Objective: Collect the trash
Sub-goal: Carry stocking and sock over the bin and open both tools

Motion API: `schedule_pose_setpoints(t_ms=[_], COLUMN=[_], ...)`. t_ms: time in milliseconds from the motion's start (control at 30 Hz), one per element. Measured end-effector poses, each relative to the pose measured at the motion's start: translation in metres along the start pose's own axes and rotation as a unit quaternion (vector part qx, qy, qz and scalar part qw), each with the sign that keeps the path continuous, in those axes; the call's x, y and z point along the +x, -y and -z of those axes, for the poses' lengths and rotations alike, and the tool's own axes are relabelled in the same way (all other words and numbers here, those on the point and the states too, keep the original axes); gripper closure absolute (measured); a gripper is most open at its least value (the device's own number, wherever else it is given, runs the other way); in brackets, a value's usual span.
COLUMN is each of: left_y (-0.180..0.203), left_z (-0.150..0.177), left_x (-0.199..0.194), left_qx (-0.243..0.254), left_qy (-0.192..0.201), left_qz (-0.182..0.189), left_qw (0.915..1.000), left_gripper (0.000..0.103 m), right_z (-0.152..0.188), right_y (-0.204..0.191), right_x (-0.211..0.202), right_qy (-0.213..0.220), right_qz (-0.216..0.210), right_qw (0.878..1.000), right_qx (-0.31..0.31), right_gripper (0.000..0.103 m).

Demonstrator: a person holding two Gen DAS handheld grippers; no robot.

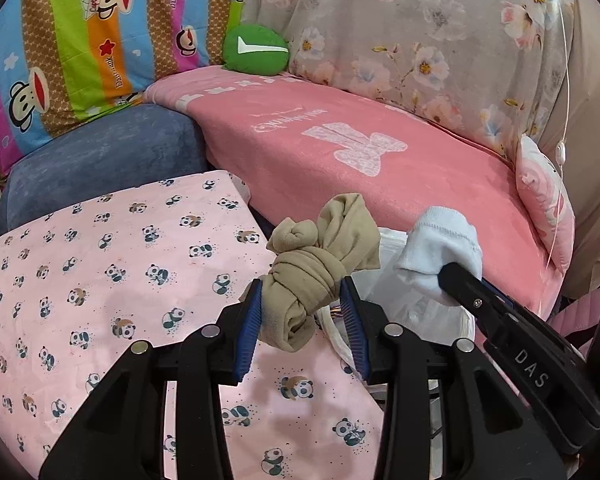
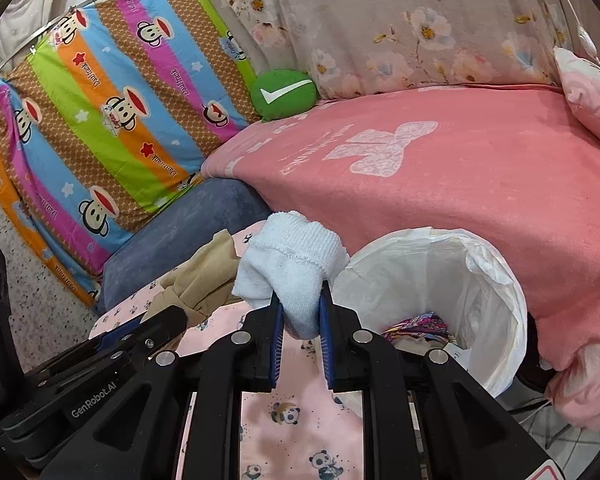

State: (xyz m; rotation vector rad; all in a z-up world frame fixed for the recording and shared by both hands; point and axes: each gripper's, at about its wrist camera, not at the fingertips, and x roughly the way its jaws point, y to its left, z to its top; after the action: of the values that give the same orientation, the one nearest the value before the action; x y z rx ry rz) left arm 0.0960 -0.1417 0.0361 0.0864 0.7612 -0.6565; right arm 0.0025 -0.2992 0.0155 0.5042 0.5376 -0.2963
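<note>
Left: the left gripper (image 1: 302,312) pinches a knotted beige cloth bundle (image 1: 320,256) between its blue pads, raised over the panda-print pink sheet (image 1: 100,264). Centre: the right gripper (image 2: 302,320) pinches a rolled white sock (image 2: 292,268), held just beside the bin's rim. Right: a white-lined trash bin (image 2: 496,280), holding colourful wrappers, stands against the pink blanket (image 2: 460,184). A green cushion (image 2: 284,94) lies behind.

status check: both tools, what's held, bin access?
Left tool shut on tan knotted sock. Right tool shut on white sock. White-lined bin open just right of the right tool, trash already inside. Nothing blocking the bin mouth.
</note>
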Motion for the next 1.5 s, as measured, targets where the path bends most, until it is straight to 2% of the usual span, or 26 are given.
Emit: schedule_pose_setpoints(t_ms=[633, 1367, 1433, 1500], left_y=[0.059, 0.092, 0.09, 0.086], left_z=[0.008, 0.009, 0.009, 0.009], left_x=[0.027, 0.063, 0.067, 0.07], left_qx=[0.05, 0.076, 0.074, 0.068], left_qy=[-0.028, -0.053, -0.053, -0.054], left_qz=[0.022, 0.043, 0.043, 0.035], left_qw=[0.9981, 0.9947, 0.995, 0.9956], left_gripper=[0.066, 0.066, 0.063, 0.048], right_z=[0.002, 0.006, 0.005, 0.004], right_y=[0.064, 0.097, 0.096, 0.095], right_x=[-0.009, 0.0, 0.005, 0.011], right_qy=[0.003, -0.005, -0.009, -0.014], right_qz=[0.029, 0.058, 0.059, 0.066], right_qw=[0.998, 0.996, 0.996, 0.996], right_qx=[0.047, 0.065, 0.062, 0.059], right_gripper=[0.087, 0.087, 0.085, 0.08])
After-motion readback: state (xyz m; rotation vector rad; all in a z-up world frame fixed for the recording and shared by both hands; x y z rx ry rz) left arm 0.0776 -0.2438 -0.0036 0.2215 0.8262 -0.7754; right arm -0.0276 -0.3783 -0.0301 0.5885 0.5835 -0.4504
